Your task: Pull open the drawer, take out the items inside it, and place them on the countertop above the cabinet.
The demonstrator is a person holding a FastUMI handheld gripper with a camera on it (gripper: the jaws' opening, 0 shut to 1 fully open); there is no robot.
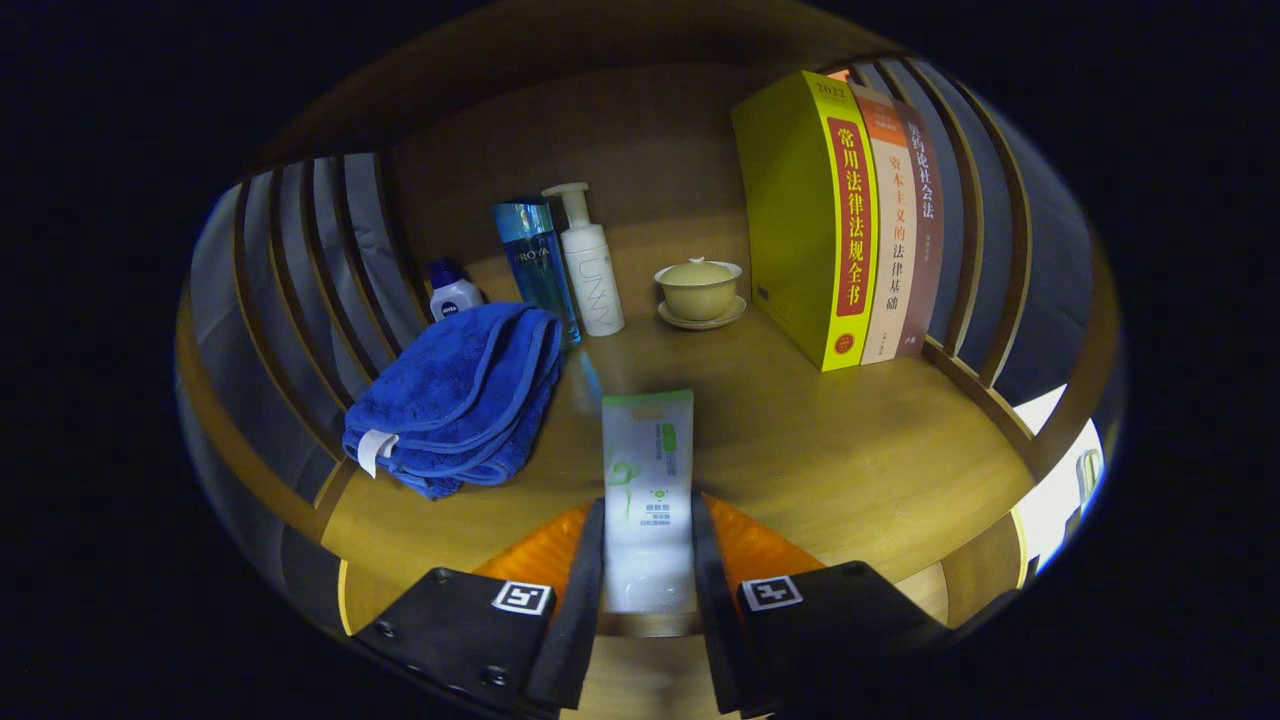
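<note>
With both fingers clamped on its sides, the gripper (648, 560) carries the white tube (648, 470) flat over the wooden countertop (860, 450), likely for setting down on the bare patch right of the blue towel (460, 400), well short of the far bottles (565, 265).

A: Colours, quick. What's my gripper (648, 560) clamped on?

B: White tube (648, 480), green band on top, green print mid-body, both fingers pressing its sides.

A: Toward 10 o'clock from the tube?

B: Royal blue towel (460, 400), white tag. Past it a white bottle with dark blue cap (452, 292).

A: At 12?

B: Translucent blue bottle (536, 262), white pump bottle (590, 262) beside it. Olive-beige lidded cup on matching saucer (699, 290).

A: At 1 to 2 o'clock?

B: Yellow book (805, 215), red spine panel, yellow characters. Next, cream book with orange top (890, 220), then a brown one (925, 215).

A: Surface?

B: Warm brown wood countertop (860, 450), brown slats with grey gaps.
</note>
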